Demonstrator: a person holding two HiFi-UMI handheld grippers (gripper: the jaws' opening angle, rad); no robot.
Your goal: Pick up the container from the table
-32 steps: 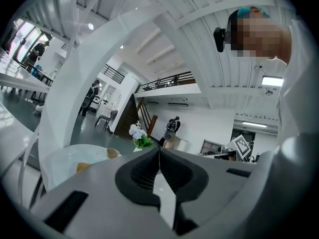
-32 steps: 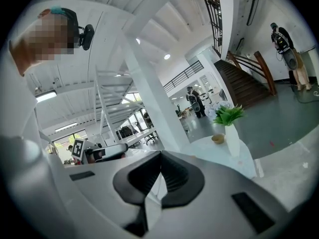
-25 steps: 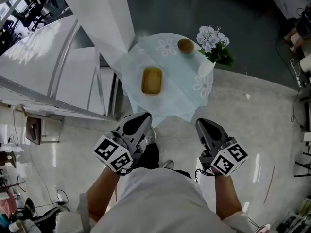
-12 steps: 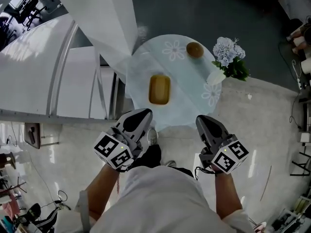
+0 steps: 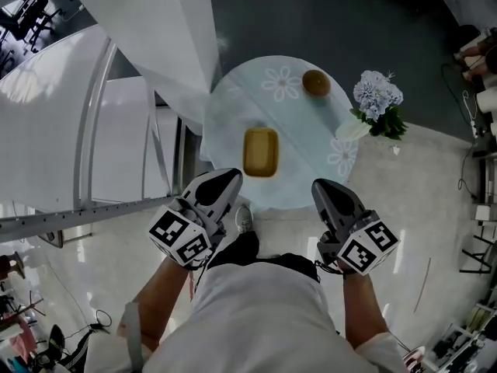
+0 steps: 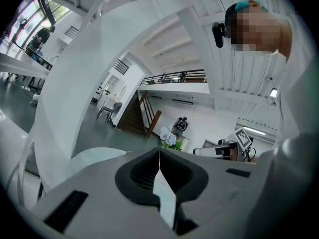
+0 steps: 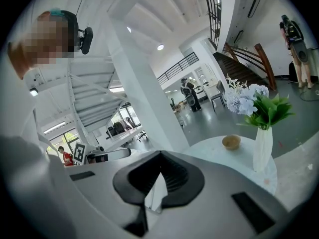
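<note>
In the head view, the yellow rectangular container (image 5: 260, 151) lies near the middle of the round table (image 5: 233, 107), which is covered with a pale flowered cloth. My left gripper (image 5: 225, 179) hovers just short of the table's near edge, below and left of the container, with its jaws shut and nothing in them. My right gripper (image 5: 327, 187) is level with it on the right, also shut and empty. Both gripper views show jaw tips meeting: left gripper (image 6: 159, 153), right gripper (image 7: 160, 156). Both gripper bodies hide the container in those views.
A brown bowl (image 5: 315, 83) sits at the table's far side, also seen as the bowl (image 7: 231, 142). A white vase of flowers (image 5: 378, 102) stands at the right rim, vase (image 7: 262, 149). A white staircase (image 5: 93, 92) rises to the left. The person's shoe (image 5: 244, 220) is by the table.
The table with the container has drawn closer to both grippers in the head view. The jaws have stayed shut throughout.
</note>
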